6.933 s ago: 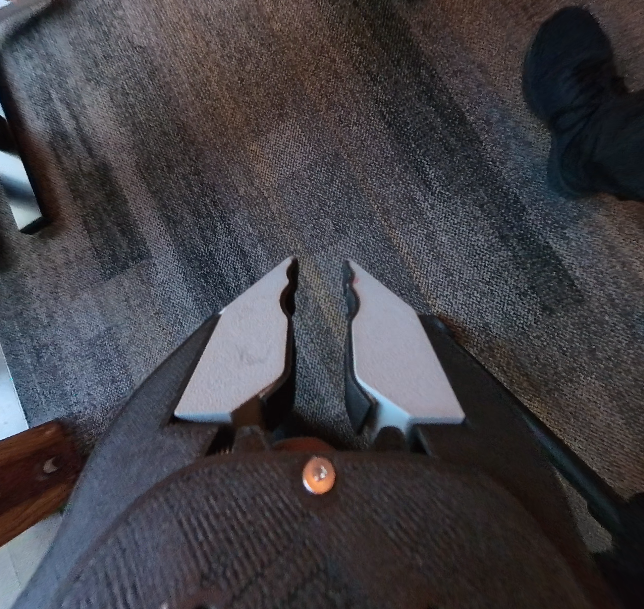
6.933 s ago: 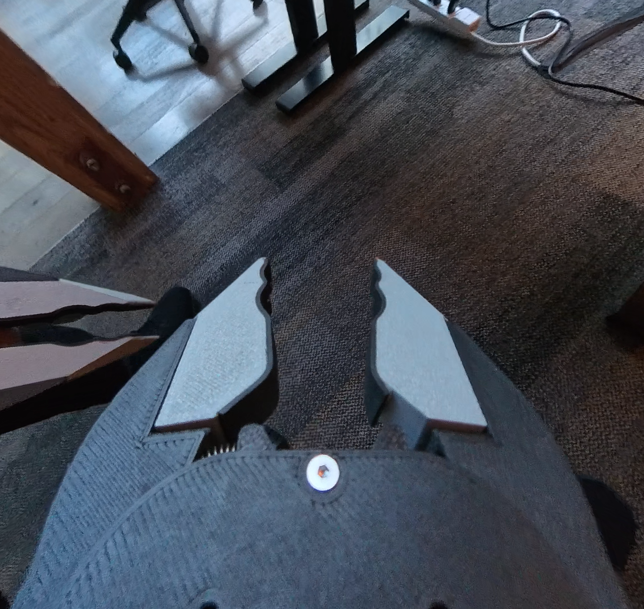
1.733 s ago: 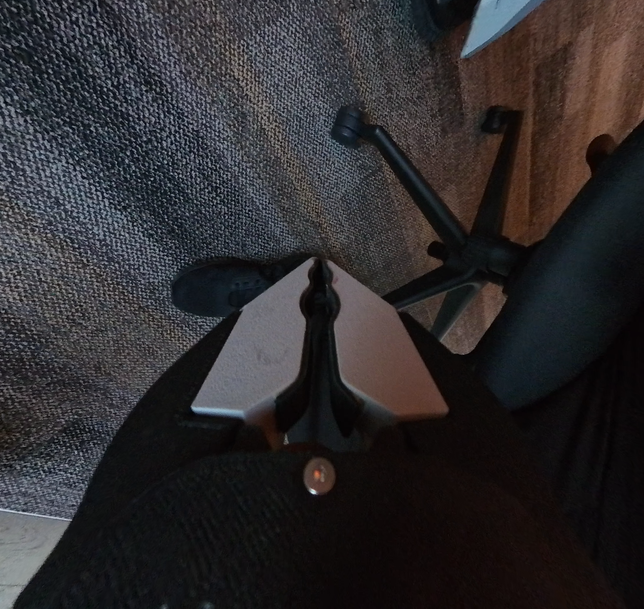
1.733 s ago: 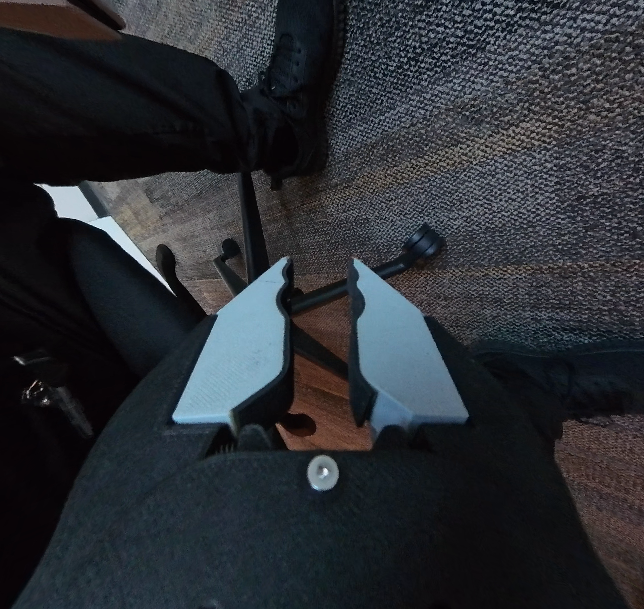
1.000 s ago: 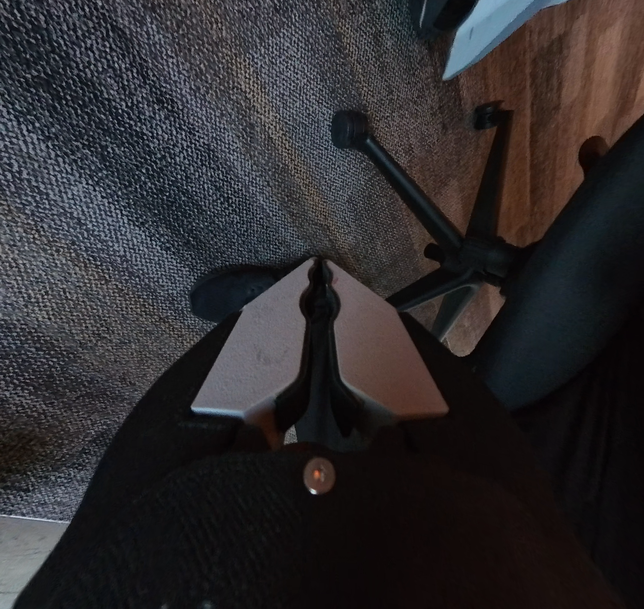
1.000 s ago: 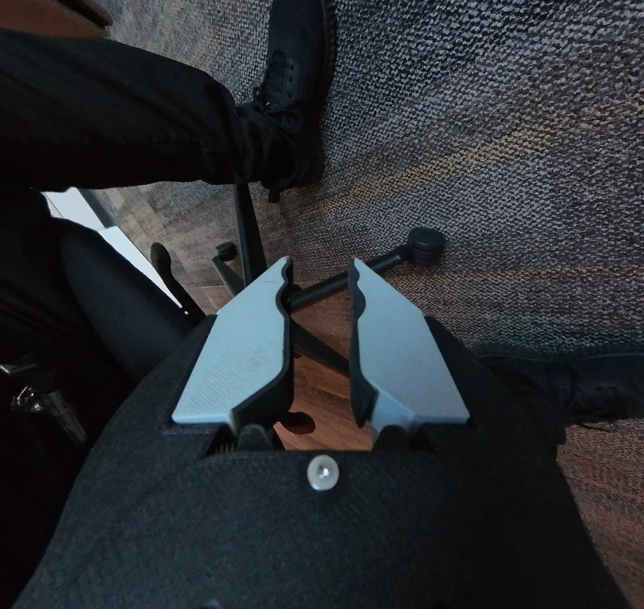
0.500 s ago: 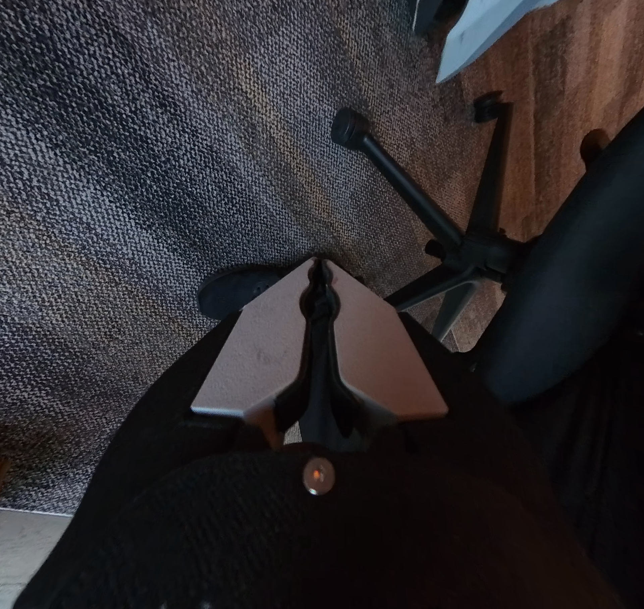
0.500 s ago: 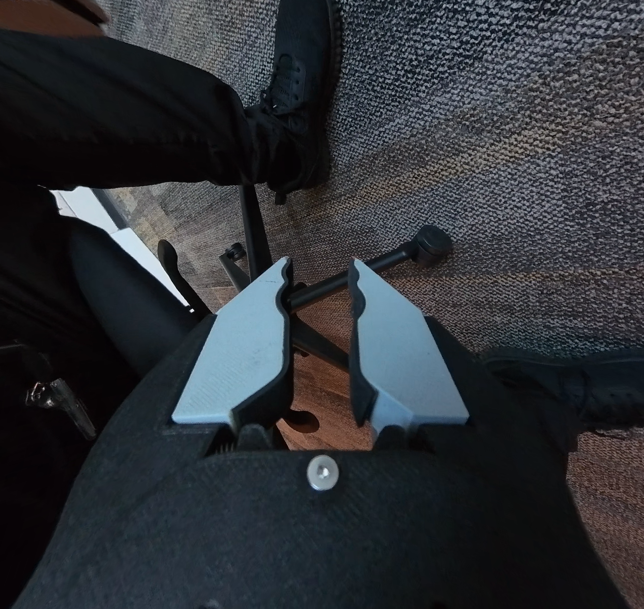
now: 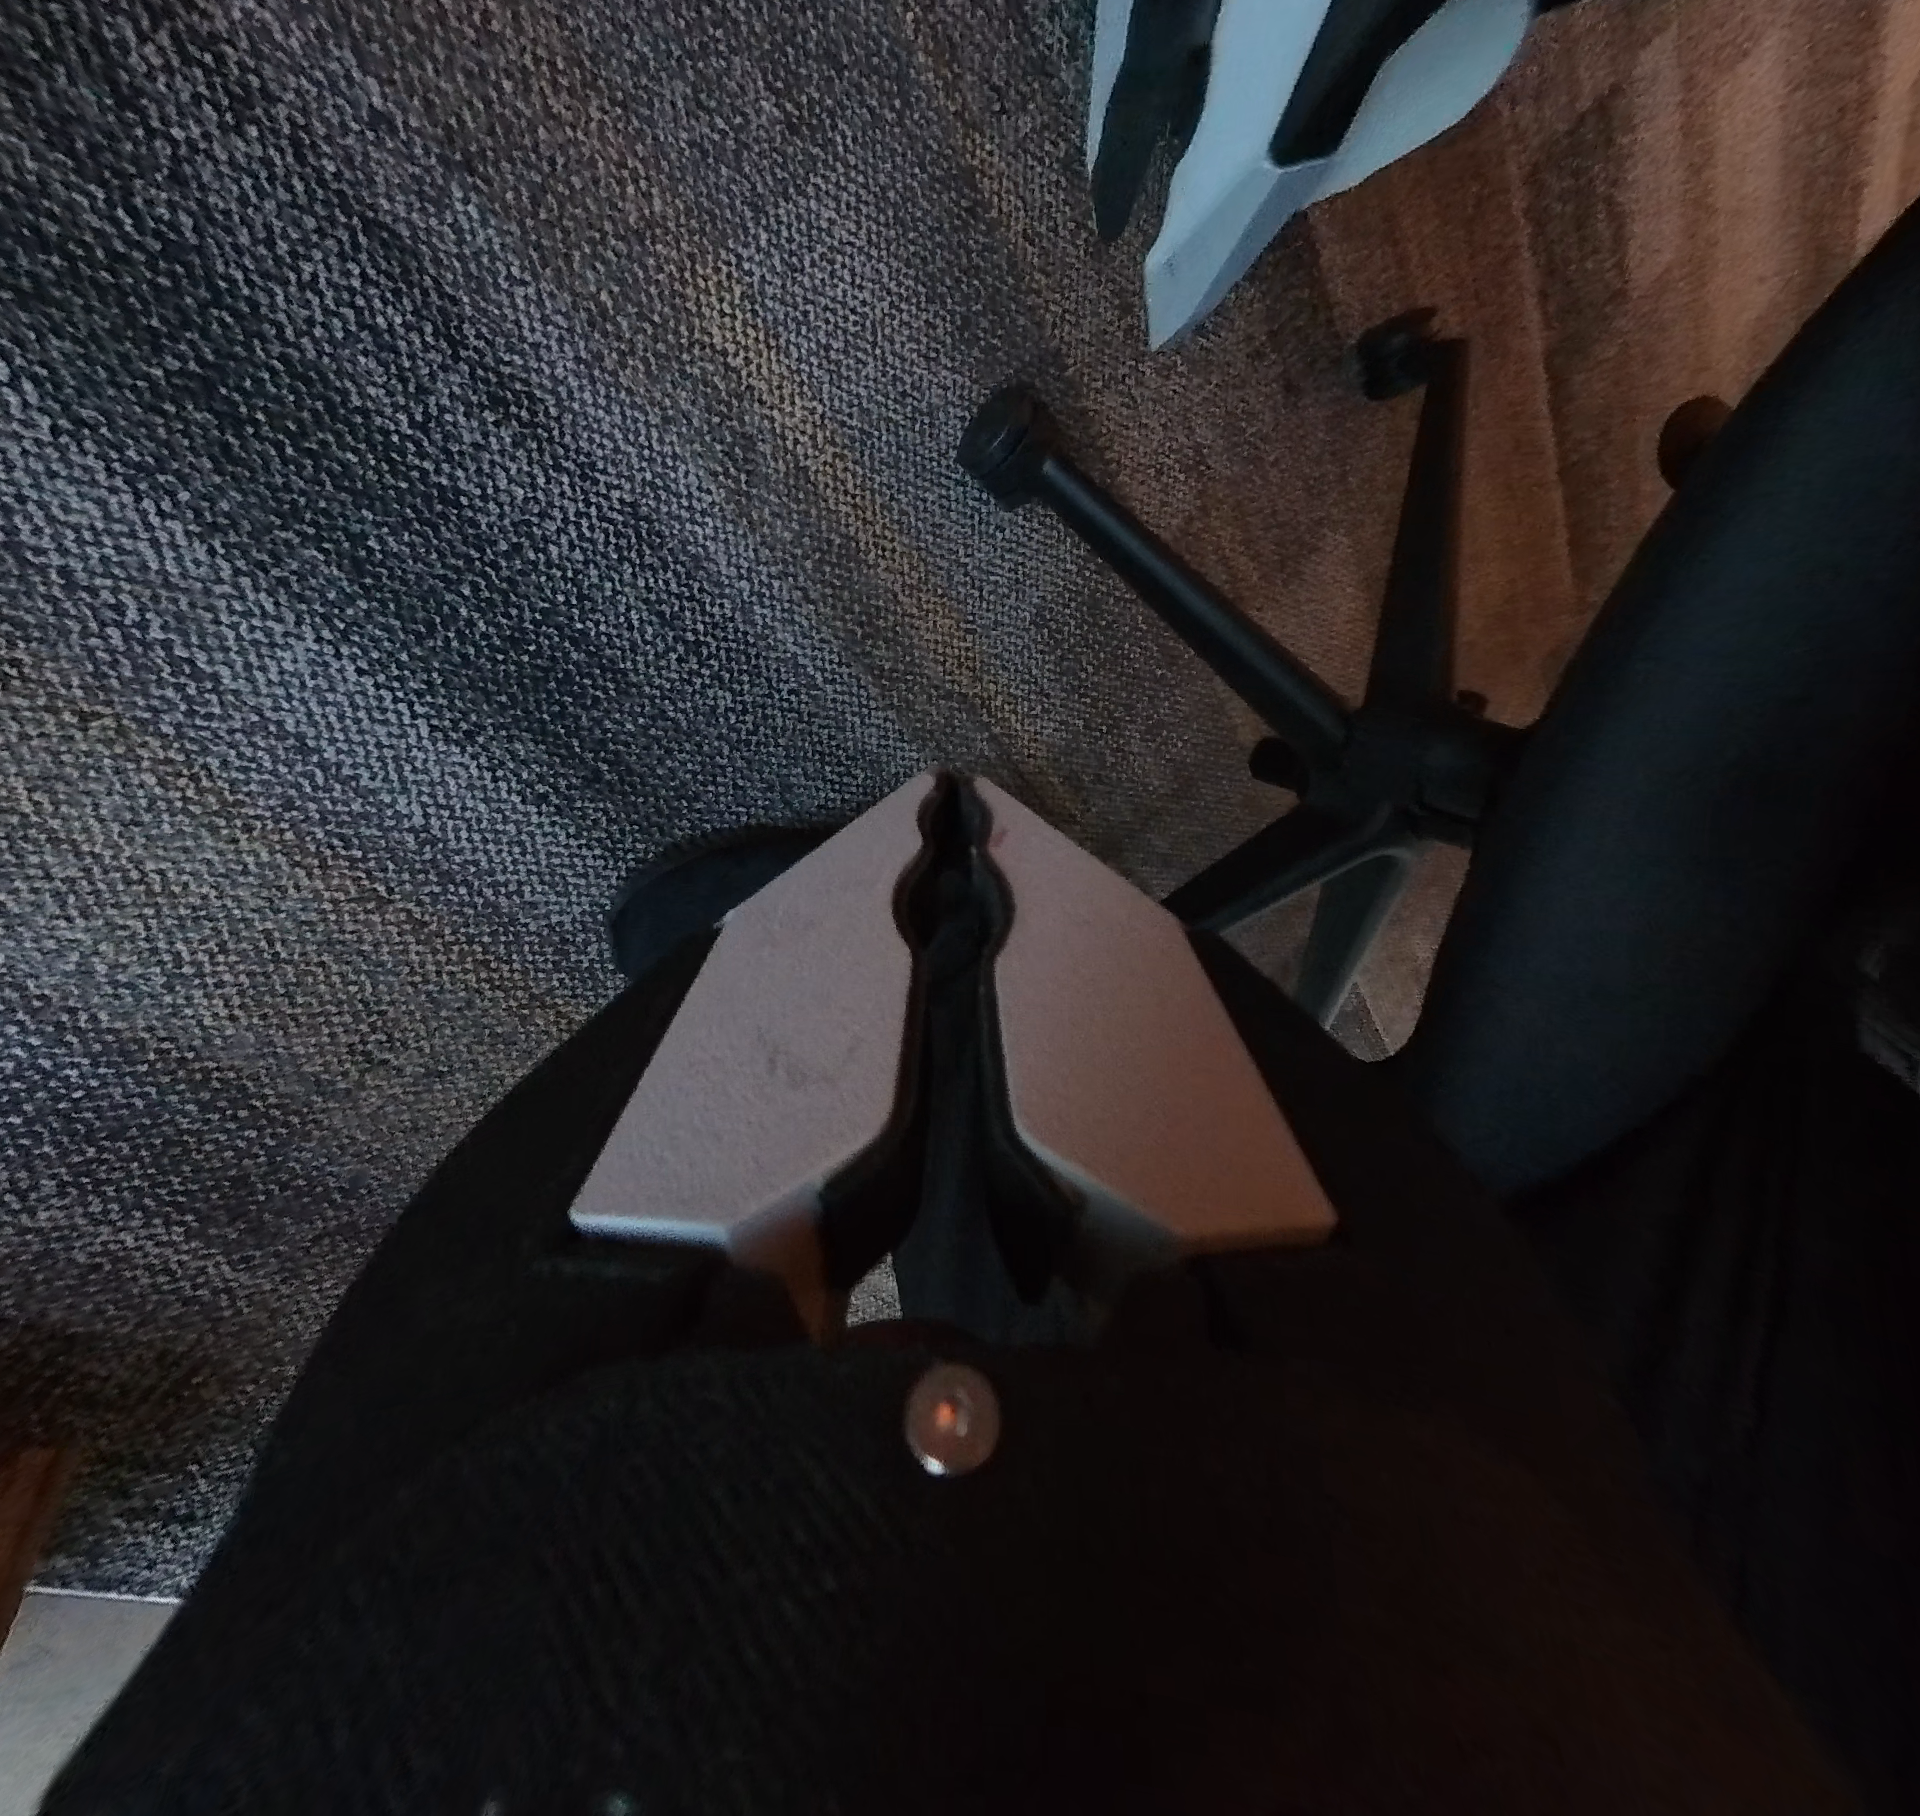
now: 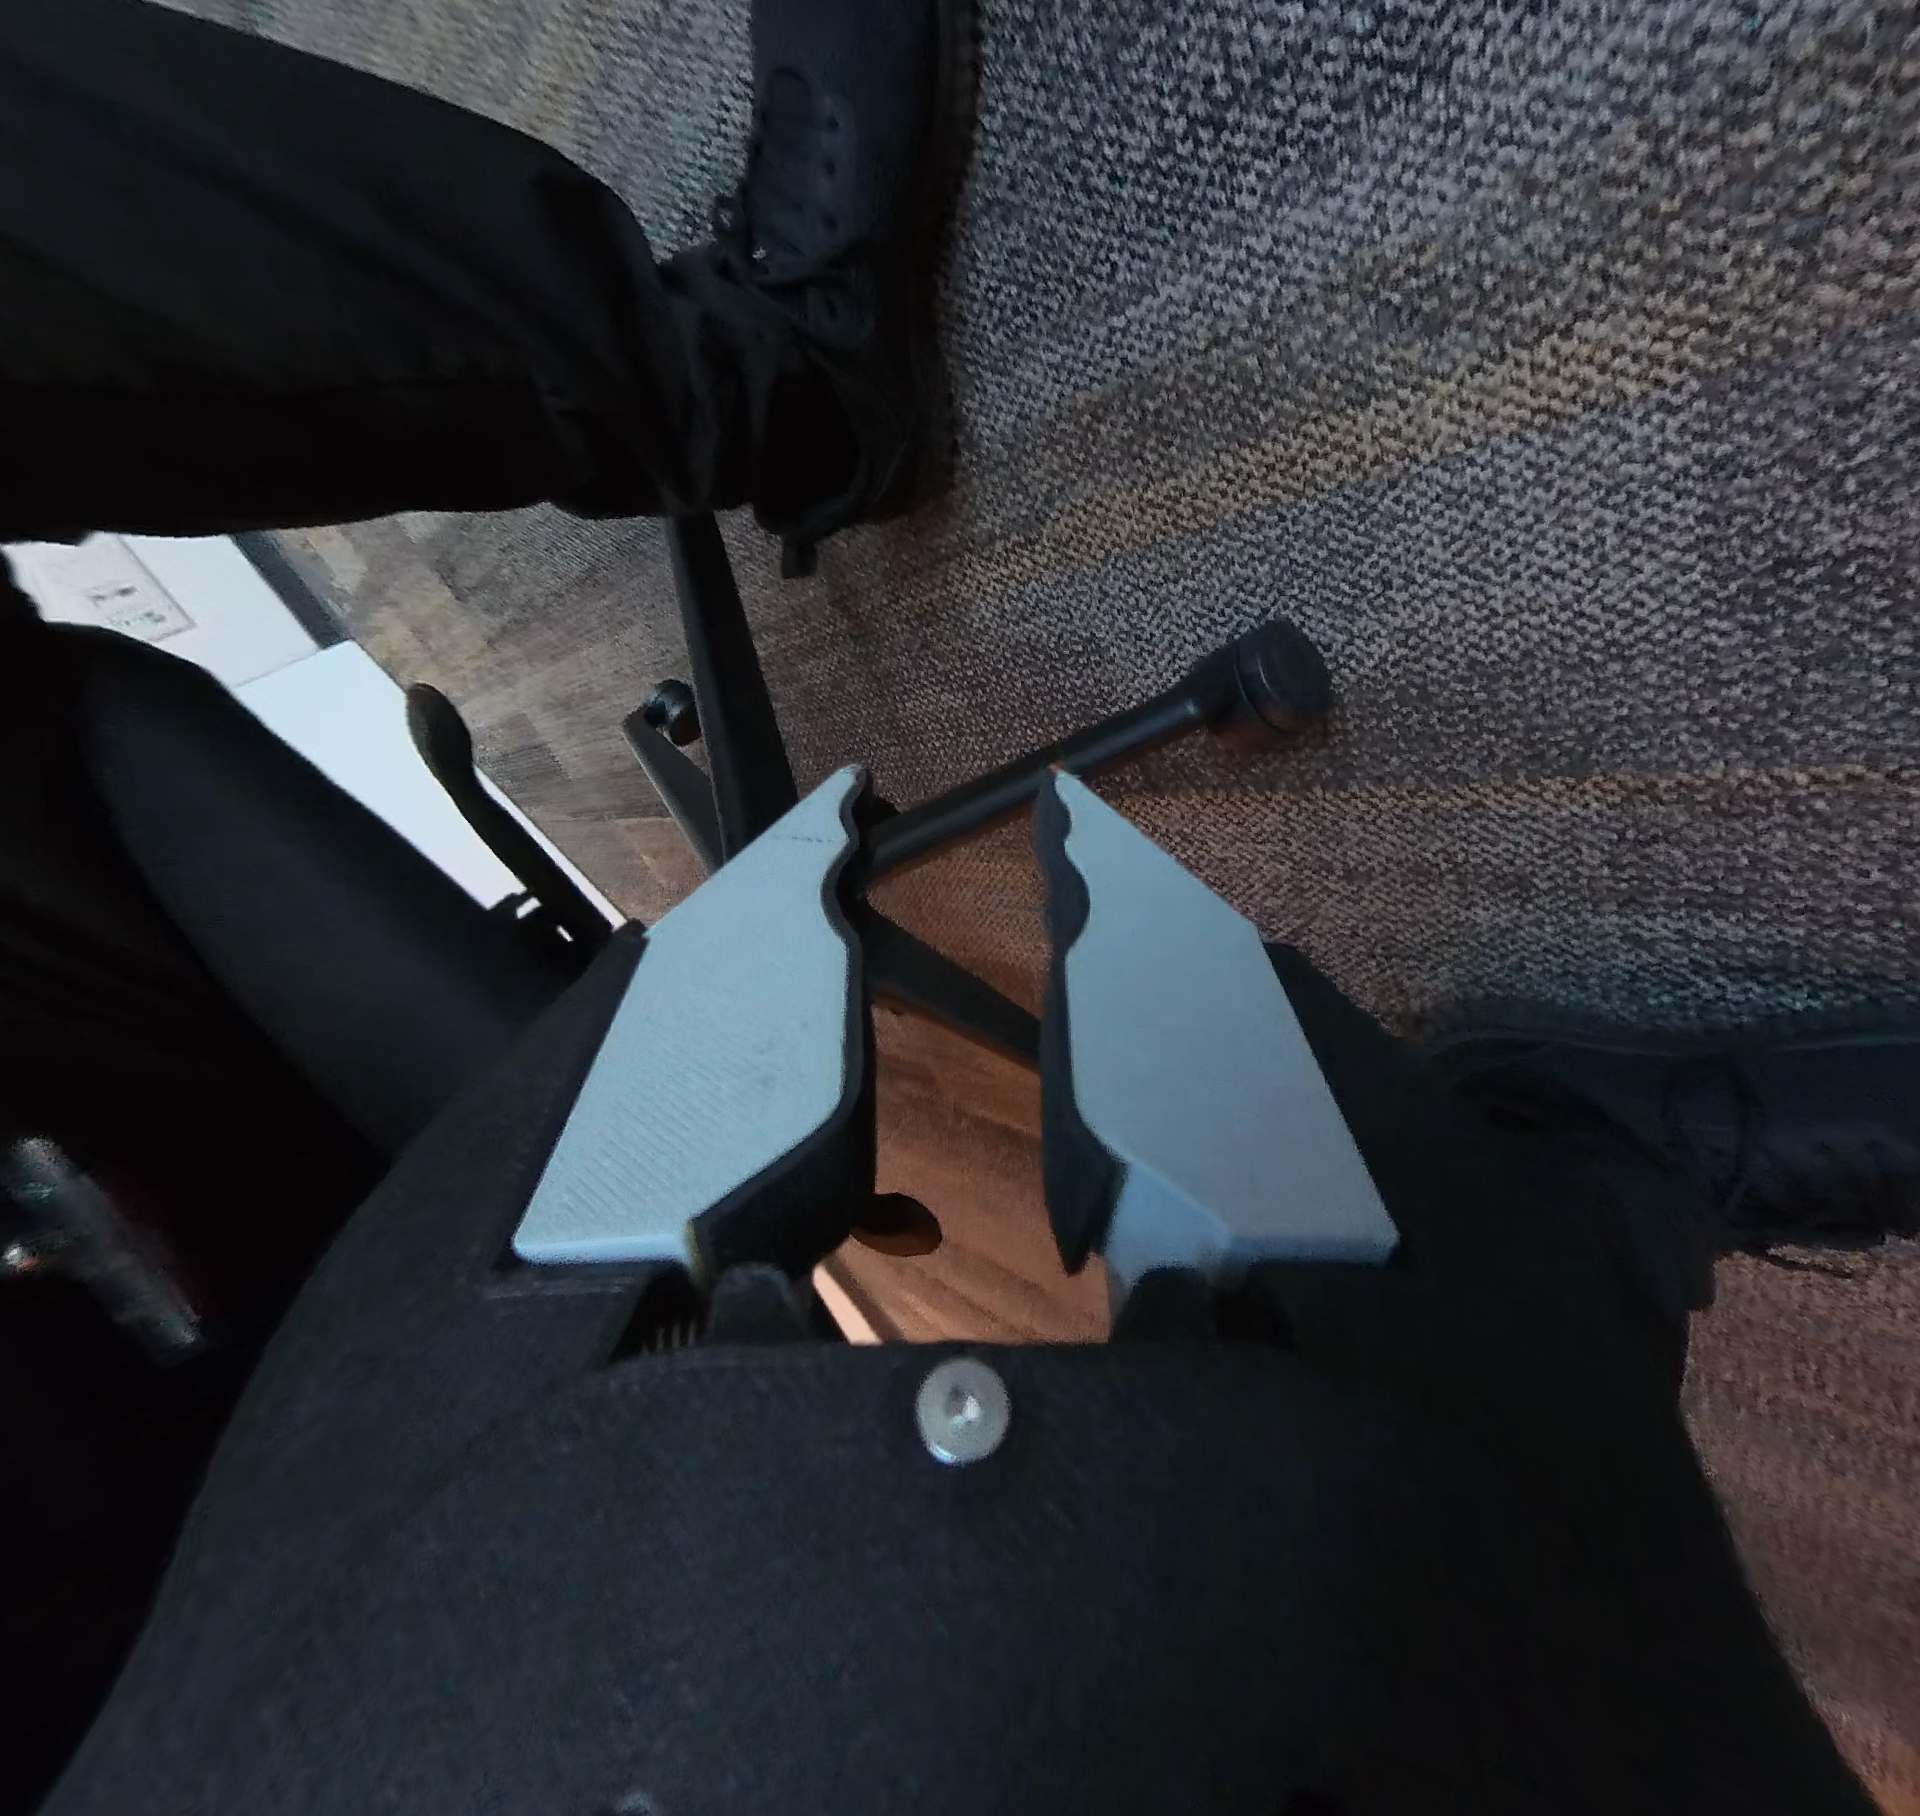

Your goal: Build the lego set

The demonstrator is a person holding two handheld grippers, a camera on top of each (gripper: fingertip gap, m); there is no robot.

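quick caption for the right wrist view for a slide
Right gripper open and empty above grey carpet, pointing down at a black office chair base, with a person's black shoe nearby.

A grey, mottled carpet [image 9: 436, 436] is laid over most of the floor, and warm light is cast across part of it. A strip of wood-look flooring [image 9: 1621, 208] is seen at the carpet's edge. A black office chair base [image 9: 1382, 769] with castor-tipped legs is set on the floor, below a dark chair seat [image 9: 1704, 831]. A white panel [image 10: 312, 686] is visible beyond the chair.
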